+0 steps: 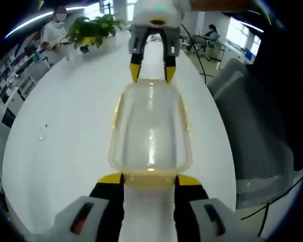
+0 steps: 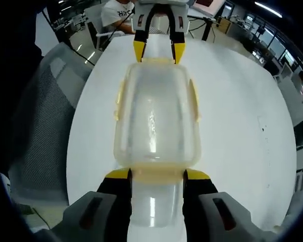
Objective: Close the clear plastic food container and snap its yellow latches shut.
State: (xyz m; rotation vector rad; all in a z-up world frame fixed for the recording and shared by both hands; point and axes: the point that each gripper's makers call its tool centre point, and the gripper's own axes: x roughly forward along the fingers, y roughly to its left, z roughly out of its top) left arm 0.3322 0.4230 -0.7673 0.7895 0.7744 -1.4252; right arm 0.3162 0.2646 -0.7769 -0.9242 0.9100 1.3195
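A clear plastic food container (image 1: 150, 132) lies on a white table (image 1: 70, 131) with its lid on, set lengthwise between the two grippers, which face each other from its two short ends. In the left gripper view the left gripper (image 1: 149, 180) rises from the bottom with its yellow-tipped jaws spread apart, one on each side of the near end latch (image 1: 149, 178), their tips just at the container's near corners; whether they press the latch or only flank it cannot be told. At the far end of that view the right gripper (image 1: 152, 73) points back toward the camera, jaws parted, its yellow tips touching or just beside the far rim. The right gripper view gives the mirror of this: the right gripper (image 2: 156, 176) straddles its own near end of the container (image 2: 155, 118) with jaws open, and the left gripper (image 2: 158, 52) sits at the far end, tips at the yellow edge there. Pale yellow side latches (image 2: 194, 98) run along both long sides, lying close against the walls. Beyond the table stand a potted green plant (image 1: 93, 29), a grey mesh chair (image 1: 252, 146) close to the table edge, and seated people in an office background
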